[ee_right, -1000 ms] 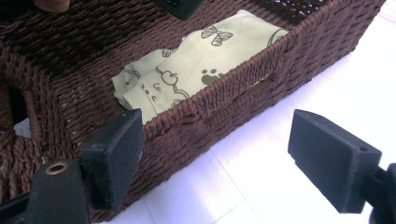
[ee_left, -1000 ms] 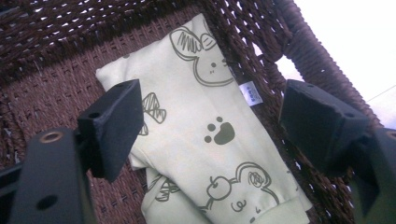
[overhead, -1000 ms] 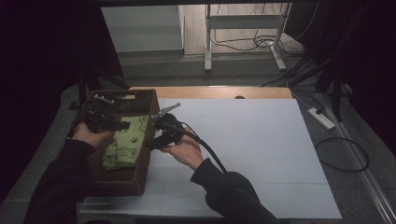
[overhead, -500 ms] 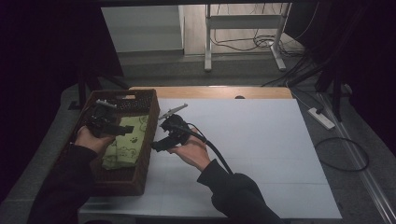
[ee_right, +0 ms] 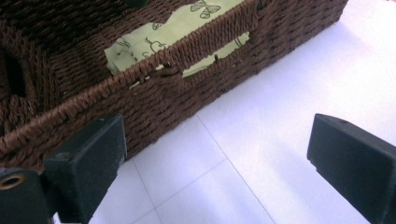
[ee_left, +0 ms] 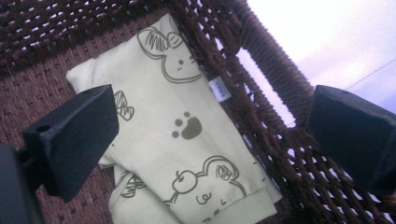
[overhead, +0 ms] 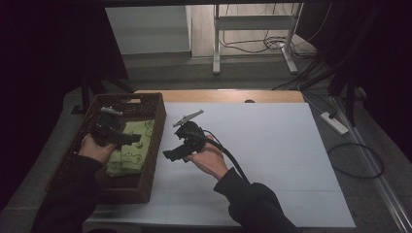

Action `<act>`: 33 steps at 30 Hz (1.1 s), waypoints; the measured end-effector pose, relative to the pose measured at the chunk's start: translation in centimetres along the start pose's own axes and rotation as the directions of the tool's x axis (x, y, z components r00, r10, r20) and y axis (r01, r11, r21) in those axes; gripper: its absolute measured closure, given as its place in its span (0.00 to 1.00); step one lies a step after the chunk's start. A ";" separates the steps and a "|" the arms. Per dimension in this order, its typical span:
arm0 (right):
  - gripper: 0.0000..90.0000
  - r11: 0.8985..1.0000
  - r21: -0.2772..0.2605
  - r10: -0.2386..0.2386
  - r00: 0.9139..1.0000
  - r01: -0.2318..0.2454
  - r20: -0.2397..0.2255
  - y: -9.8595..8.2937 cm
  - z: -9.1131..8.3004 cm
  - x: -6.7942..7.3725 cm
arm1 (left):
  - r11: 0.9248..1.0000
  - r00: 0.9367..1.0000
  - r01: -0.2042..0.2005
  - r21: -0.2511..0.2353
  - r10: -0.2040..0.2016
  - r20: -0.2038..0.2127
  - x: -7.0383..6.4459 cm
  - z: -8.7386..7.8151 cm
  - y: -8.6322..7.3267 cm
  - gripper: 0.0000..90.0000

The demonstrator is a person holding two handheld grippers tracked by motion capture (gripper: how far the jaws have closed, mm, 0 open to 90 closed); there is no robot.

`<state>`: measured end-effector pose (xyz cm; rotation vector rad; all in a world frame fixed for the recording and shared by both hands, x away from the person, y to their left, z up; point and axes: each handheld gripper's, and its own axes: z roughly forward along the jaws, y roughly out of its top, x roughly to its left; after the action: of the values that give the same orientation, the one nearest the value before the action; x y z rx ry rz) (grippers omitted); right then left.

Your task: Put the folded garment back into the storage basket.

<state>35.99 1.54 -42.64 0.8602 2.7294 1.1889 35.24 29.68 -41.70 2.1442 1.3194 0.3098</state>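
The left gripper [overhead: 127, 141] hangs over the brown basket [overhead: 154, 127], jaws wide apart above the green printed cloth [overhead: 130, 150]. At the basket's 3 o'clock edge, over bare white table [overhead: 272, 145], the right gripper [overhead: 171, 154] is also spread open.

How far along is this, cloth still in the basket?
Yes. The folded green cloth lies in the brown wicker basket, ungripped. The left gripper hangs open over it. The right gripper is open over the white table, beside the basket wall. Grasping and lifting are left.

High view looks down; both gripper views closely share the basket [overhead: 145, 167]
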 end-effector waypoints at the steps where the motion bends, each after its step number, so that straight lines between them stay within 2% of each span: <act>1: 0.04 1.000 0.000 0.000 1.000 0.000 0.001 -0.1 -0.1 -0.1 | 1.000 1.000 0.001 -0.007 -0.001 0.003 -0.1 0.0 0.0 0.01; 5: 0.01 1.000 0.001 -0.005 1.000 0.005 0.005 -0.6 -0.6 -0.3 | 1.000 1.000 -0.004 -0.030 0.004 0.013 -0.5 -0.1 -0.2 0.00; 14: 0.00 1.000 -0.009 -0.004 1.000 0.004 0.013 -1.7 -1.9 -1.1 | 0.996 0.998 0.017 -0.089 -0.011 0.066 -1.3 -0.3 -0.7 0.00; 22: 0.00 1.000 -0.025 -0.009 1.000 0.010 0.018 -2.4 -3.1 -1.5 | 0.993 0.999 -0.008 -0.120 0.014 0.052 -2.4 -0.6 -1.0 0.00; 28: 0.00 0.999 -0.031 -0.005 1.000 0.006 0.031 -3.1 -3.8 -2.0 | 0.991 0.998 -0.026 -0.134 0.034 0.058 -3.1 -0.5 -1.3 0.00; 33: 0.00 1.000 -0.031 -0.001 0.999 0.002 0.035 -3.8 -4.4 -2.5 | 0.989 0.997 -0.025 -0.145 0.036 0.070 -3.6 -0.4 -1.4 0.00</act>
<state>35.20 -4.71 -42.63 0.8668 2.6762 1.2003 32.24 27.14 -41.82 2.0373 1.1882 0.3265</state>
